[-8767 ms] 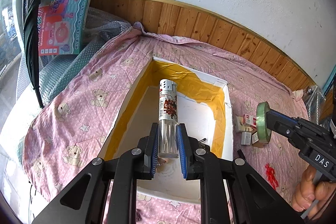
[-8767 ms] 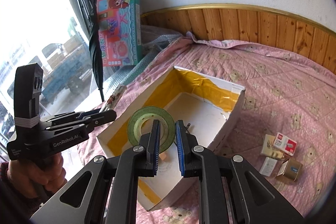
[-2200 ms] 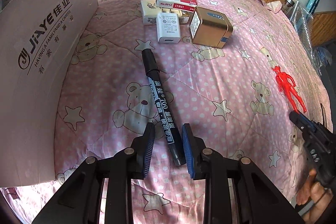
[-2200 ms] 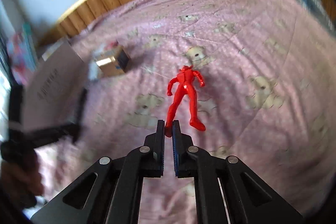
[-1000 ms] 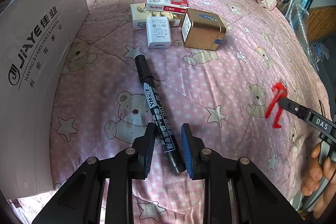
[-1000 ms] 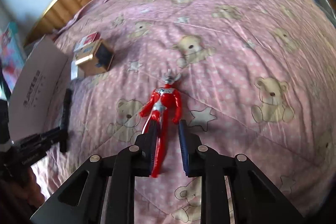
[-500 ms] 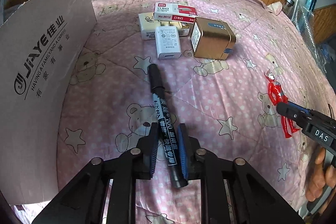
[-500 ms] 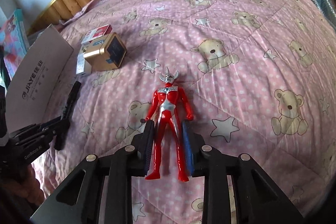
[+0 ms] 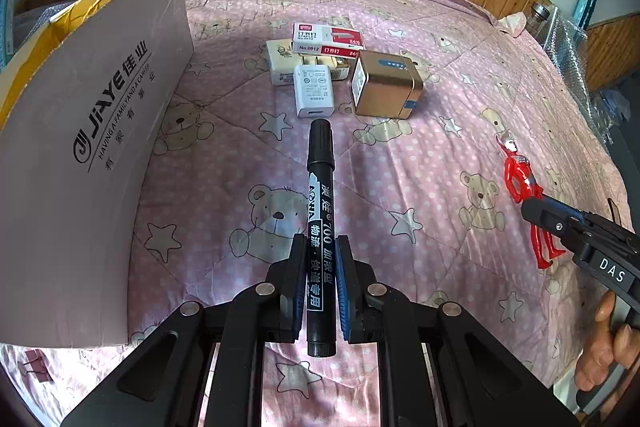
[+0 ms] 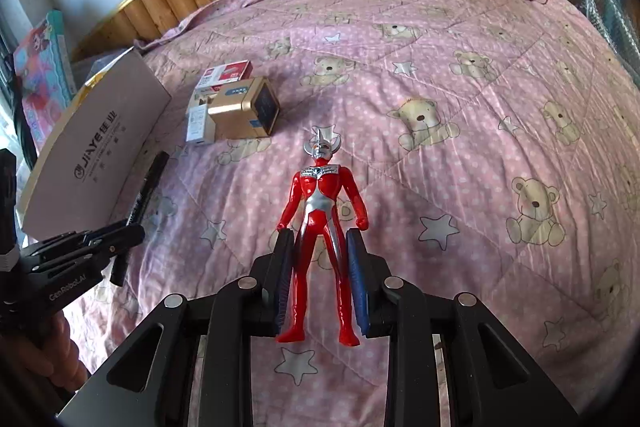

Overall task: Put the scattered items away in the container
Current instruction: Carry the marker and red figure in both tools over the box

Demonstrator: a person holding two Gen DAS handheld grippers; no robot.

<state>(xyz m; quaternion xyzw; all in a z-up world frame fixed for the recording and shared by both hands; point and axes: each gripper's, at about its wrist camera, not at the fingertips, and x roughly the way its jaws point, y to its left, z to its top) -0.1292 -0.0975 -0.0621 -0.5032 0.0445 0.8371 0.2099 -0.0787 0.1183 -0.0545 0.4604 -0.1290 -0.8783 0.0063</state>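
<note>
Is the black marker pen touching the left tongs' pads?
Touching: the left wrist view shows both blue pads pressed against the black marker pen, no gap.

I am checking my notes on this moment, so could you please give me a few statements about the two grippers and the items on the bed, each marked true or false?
1. The left gripper is closed on the black marker. True.
2. The right gripper holds a roll of green tape. False: its fingers are on either side of the red figure's legs.
3. The gold box lies inside the cardboard box. False: it sits on the pink quilt outside it.
4. The white charger lies beside the gold box. True.
5. The marker's cap is off. False: it is capped.
</note>
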